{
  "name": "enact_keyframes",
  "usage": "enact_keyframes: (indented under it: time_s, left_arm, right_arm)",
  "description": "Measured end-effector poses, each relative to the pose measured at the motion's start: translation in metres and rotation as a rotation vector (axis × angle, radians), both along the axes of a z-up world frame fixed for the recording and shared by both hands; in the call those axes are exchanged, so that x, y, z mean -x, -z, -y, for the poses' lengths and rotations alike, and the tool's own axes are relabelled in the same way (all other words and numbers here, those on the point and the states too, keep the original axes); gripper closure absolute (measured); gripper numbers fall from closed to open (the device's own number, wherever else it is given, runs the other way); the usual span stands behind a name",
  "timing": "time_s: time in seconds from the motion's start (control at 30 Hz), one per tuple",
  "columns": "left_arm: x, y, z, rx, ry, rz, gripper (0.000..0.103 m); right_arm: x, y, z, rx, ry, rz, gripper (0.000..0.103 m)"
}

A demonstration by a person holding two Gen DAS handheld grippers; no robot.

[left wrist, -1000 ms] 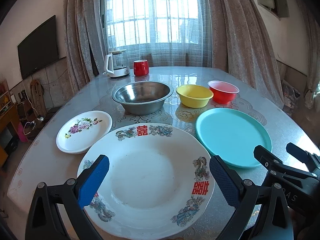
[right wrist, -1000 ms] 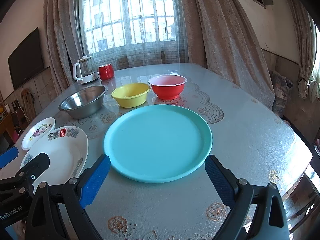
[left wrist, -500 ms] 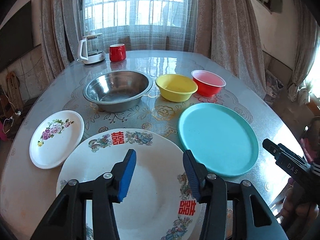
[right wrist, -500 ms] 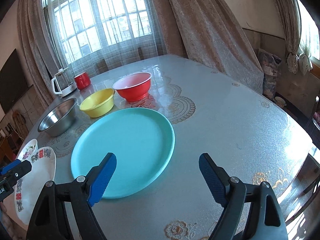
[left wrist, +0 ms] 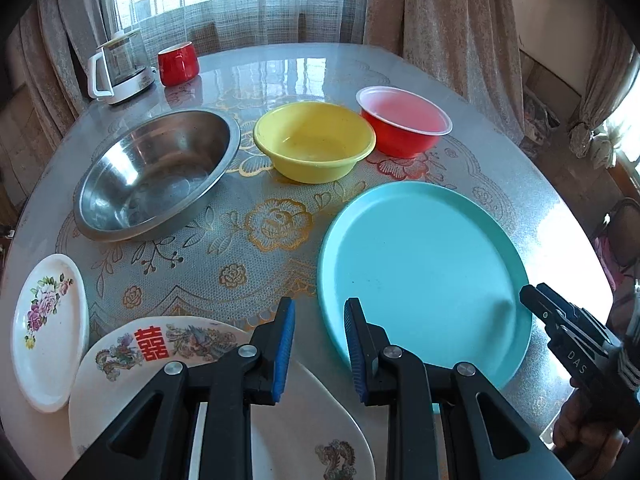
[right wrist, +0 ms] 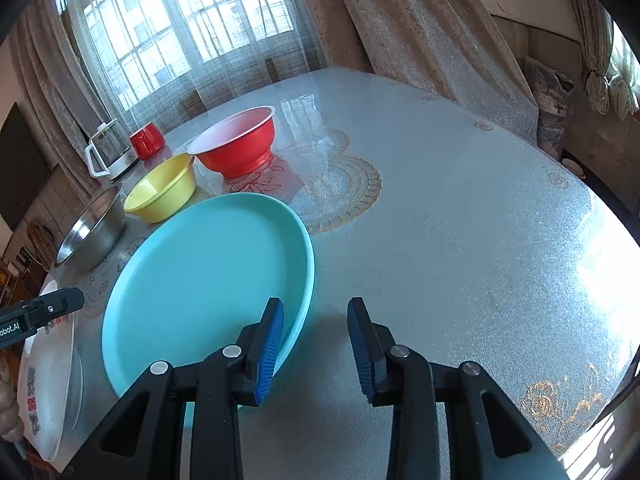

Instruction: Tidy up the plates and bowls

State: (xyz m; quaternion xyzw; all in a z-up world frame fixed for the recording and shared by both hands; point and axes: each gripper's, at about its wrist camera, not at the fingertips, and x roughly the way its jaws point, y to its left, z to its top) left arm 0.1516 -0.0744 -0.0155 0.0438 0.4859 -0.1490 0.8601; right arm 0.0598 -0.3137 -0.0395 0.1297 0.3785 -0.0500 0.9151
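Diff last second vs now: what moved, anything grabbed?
Both tongs have just been closing from wide open. The left tongs swung right, off the big white plate toward the teal plate; nothing sits between the pads. The right tongs shifted right to the teal plate's right rim, which lies between the pads, not yet clamped. Nothing grabbed. All dishes stayed put.

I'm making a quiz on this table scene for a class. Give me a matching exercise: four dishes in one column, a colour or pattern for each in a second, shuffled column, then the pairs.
Things:
1. large flat plate
2. small plate
3. middle bowl
4. leftmost bowl

Descriptions:
A. shiny bare metal
B. plain turquoise
C. white with pink flowers
D. yellow

Pairs: 1-B, 2-C, 3-D, 4-A
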Motion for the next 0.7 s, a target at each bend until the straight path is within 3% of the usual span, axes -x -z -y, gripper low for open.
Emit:
enact_keyframes:
  time_s: [0.2,0.33,0.7]
  left_arm:
    - [-0.016,0.019,0.012,-0.035,0.023,-0.056,0.082]
    - [-0.019,0.022,0.007,-0.09,-0.009,-0.036,0.087]
    - [-0.023,0.019,-0.008,-0.12,-0.051,0.018,0.089]
  right_arm:
    - [-0.007,0.001,-0.009,0.015,-0.044,0.004,0.083]
    - [-0.012,0.001,-0.016,0.003,-0.076,0.003,0.087]
    - [-0.025,0.002,-0.038,0.007,-0.091,-0.006,0.087]
